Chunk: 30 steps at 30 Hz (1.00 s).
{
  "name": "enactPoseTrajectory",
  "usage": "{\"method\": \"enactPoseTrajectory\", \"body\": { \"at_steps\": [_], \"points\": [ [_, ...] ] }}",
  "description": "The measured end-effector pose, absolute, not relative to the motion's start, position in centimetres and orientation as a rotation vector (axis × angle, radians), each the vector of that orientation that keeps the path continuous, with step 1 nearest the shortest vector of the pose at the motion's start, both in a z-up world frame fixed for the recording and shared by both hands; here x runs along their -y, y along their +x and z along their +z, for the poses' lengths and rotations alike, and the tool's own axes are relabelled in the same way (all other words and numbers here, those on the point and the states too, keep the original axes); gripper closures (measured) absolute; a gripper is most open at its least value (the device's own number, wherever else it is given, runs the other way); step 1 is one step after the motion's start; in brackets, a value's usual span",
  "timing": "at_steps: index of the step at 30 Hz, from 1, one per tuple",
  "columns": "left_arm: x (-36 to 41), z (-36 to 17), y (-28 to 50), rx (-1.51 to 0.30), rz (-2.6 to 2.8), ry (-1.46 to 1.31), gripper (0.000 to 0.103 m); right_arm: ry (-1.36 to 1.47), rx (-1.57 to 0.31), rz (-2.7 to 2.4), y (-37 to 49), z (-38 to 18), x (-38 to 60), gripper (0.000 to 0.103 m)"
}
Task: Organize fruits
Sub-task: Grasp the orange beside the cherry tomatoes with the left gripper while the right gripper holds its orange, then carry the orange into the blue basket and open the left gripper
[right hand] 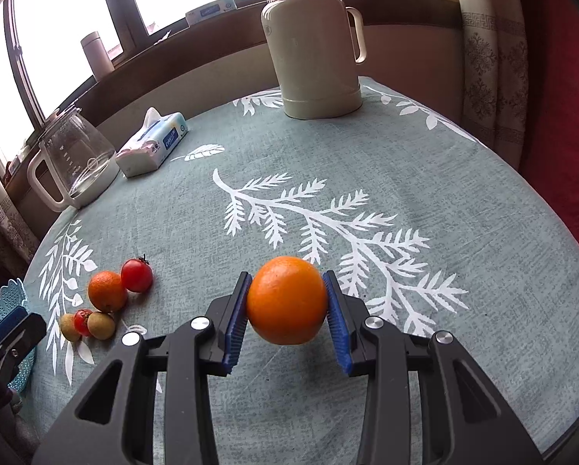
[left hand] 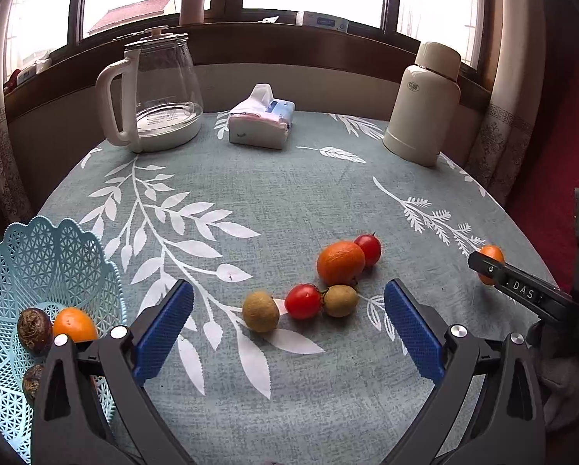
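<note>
My right claw is clamped on an orange, both blue pads pressed to its sides; it looks lifted just clear of the tablecloth, though I can't be sure. My left claw is spread wide and empty, touching nothing, hovering over the cloth. Task about partway, I judge: the blue mesh basket, just left of my left claw, already has one small orange and at least two dark wrinkly fruits in it. Left to do: the one I'm holding, plus the loose cluster just ahead of the left claw, between its fingers. Nearest there is a brown longan-like fruit, then a cherry tomato touching a second brown fruit, behind them a bigger mandarin with another cherry tomato against it. So five on the table, one in grip. From the right claw that cluster sits well off to the left, the basket further left at the table edge. Far side of the table: glass kettle, tissue pack, cream thermos, not part of the job. Next, probably, carry the orange leftward to the basket.
</note>
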State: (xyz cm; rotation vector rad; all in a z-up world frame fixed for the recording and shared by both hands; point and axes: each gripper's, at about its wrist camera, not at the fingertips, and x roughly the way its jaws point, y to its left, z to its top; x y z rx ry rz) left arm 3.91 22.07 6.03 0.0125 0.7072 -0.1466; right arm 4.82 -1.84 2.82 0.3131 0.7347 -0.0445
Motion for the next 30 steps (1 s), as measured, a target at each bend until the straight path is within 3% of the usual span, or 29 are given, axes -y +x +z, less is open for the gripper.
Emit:
{"method": "enactPoseTrajectory", "body": {
  "at_steps": [3, 6, 15, 20, 30],
  "points": [
    [-20.5, 5.3, 5.1, -0.722, -0.174, 0.048, 0.004, 0.337, -0.735, -0.031, 4.8, 2.7, 2.2, 0.065],
    [-19.3, 4.6, 6.2, -0.751, -0.198, 0.064, 0.013, 0.355, -0.731, -0.022, 4.8, 2.7, 2.5, 0.065],
    [-17.5, 3.3, 9.0, -0.811, -0.233, 0.084, 0.047, 0.380, -0.721, 0.000, 4.6, 2.8, 2.8, 0.065],
    [-17.2, 2.9, 9.3, -0.806, -0.207, 0.092, 0.060, 0.379, -0.722, 0.004, 4.5, 2.8, 2.7, 0.065],
    [-17.6, 3.9, 7.8, -0.747, -0.225, 0.081, 0.062, 0.393, -0.711, 0.016, 4.4, 2.8, 2.9, 0.065]
  ]
}}
